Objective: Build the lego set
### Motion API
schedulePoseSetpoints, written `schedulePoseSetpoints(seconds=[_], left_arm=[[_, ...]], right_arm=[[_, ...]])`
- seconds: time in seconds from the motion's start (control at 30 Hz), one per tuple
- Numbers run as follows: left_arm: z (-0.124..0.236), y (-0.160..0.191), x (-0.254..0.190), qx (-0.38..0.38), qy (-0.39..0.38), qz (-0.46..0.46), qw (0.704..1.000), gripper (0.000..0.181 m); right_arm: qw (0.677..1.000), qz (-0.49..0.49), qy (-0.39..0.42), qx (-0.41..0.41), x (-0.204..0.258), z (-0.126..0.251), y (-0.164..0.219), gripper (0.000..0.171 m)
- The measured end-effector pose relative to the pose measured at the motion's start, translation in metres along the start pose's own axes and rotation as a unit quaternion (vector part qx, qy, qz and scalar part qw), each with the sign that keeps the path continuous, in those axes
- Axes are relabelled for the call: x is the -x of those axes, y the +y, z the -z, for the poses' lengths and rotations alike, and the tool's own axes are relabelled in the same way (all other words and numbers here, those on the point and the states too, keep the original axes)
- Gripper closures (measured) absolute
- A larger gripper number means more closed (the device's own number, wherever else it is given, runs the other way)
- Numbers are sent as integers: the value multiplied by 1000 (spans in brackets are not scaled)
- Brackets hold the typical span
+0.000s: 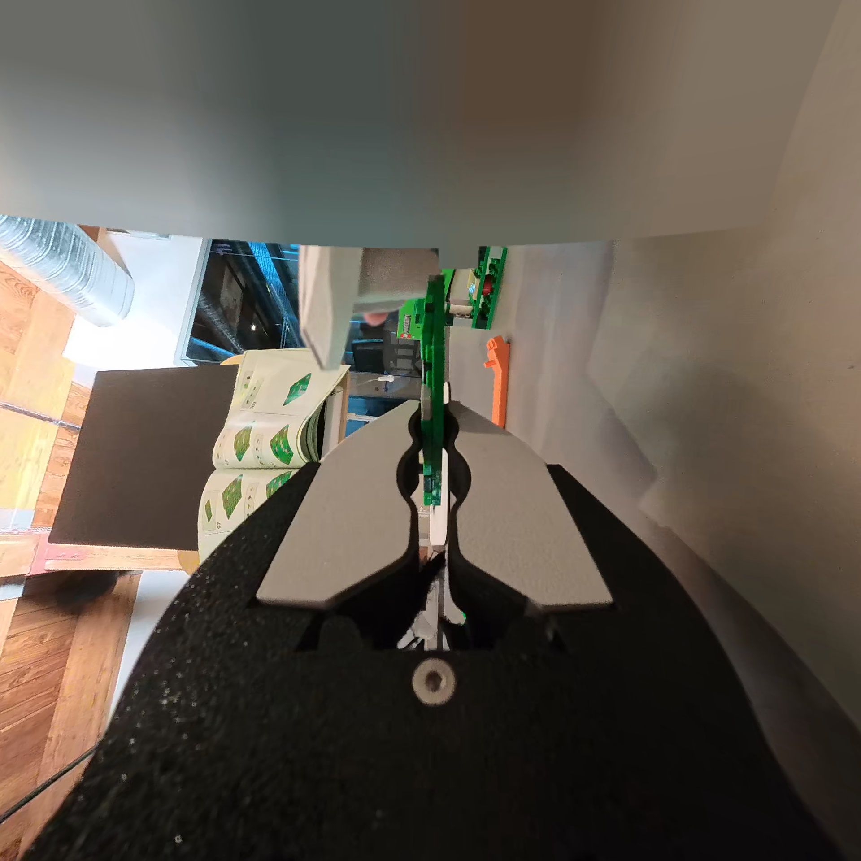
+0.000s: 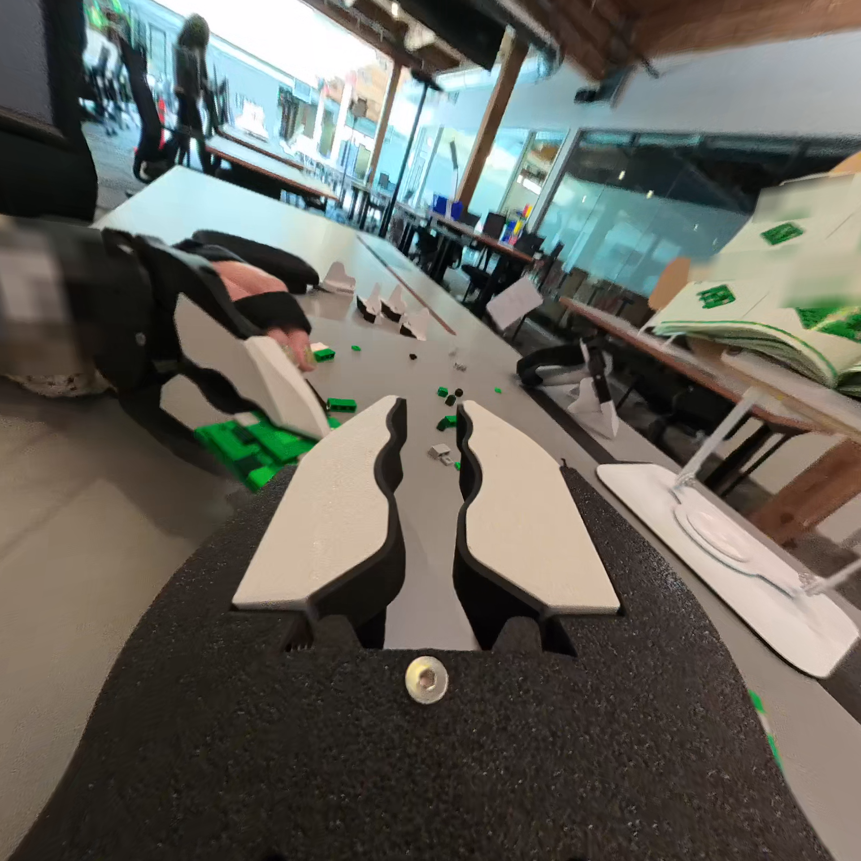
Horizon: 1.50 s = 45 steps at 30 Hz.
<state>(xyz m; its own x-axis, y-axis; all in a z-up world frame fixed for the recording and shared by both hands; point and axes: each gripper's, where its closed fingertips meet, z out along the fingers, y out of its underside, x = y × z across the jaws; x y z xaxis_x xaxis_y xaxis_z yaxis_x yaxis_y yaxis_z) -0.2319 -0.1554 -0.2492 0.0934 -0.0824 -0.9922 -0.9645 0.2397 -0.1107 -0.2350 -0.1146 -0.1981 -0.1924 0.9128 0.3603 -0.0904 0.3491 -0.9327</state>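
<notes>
My left gripper (image 1: 434, 410) is shut on a flat green Lego plate assembly (image 1: 433, 354), seen edge-on between the pads. It is turned on its side, with the grey table (image 1: 582, 372) on the right. In the right wrist view the same assembly (image 2: 251, 442) is held just above the table under the left gripper's white finger (image 2: 279, 386). My right gripper (image 2: 431, 405) is open and empty, low over the table just right of the assembly. Its fingers (image 1: 324, 317) show beyond the plate in the left wrist view.
Loose green bricks (image 2: 341, 404) and a small grey piece (image 2: 440, 451) lie ahead on the table. A second green build (image 1: 487, 289) and an orange brick separator (image 1: 498, 382) lie nearby. The open instruction booklet (image 2: 768, 335) rests on a stand with a white base (image 2: 722, 559) at right.
</notes>
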Motion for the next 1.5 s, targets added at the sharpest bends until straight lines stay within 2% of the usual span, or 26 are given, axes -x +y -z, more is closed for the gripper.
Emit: schedulePoseSetpoints(seconds=[0.07, 0.13, 0.27, 0.37, 0.47, 0.57, 0.73, 0.8, 0.9, 1.13, 1.5], left_arm=[[1, 0, 1, -2, -2, 4, 1000, 176], [0, -1, -1, -4, 2, 8, 1000, 176], [1, -1, -3, -7, 8, 13, 1000, 175], [1, -1, -4, -7, 11, 13, 1000, 175], [1, -2, -4, -8, 12, 9, 1000, 175], [1, -3, -5, -9, 14, 5, 1000, 175], [1, -4, -5, -11, 15, 3, 1000, 176], [0, -5, -6, -12, 17, 2, 1000, 176], [-1, -6, -6, -13, 19, 0, 1000, 175], [-2, -6, -8, -13, 23, 2, 1000, 176], [-5, -7, -7, -13, 24, 3, 1000, 175]], right_arm=[[999, -23, -30, 38, -3, -16, -7, 152], [990, -53, -52, 122, -12, -37, 2, 153], [954, -133, -105, 249, -27, -86, 22, 159], [909, -144, -165, 355, -35, -116, 51, 159], [890, -85, -258, 367, -27, -138, 75, 158], [856, -31, -328, 399, -17, -140, 107, 152], [845, -28, -340, 412, -24, -153, 131, 153], [846, -35, -334, 414, -32, -160, 135, 160], [842, -31, -353, 407, -36, -165, 136, 159], [848, 46, -384, 362, -36, -178, 137, 157], [843, 76, -390, 364, -33, -182, 138, 163]])
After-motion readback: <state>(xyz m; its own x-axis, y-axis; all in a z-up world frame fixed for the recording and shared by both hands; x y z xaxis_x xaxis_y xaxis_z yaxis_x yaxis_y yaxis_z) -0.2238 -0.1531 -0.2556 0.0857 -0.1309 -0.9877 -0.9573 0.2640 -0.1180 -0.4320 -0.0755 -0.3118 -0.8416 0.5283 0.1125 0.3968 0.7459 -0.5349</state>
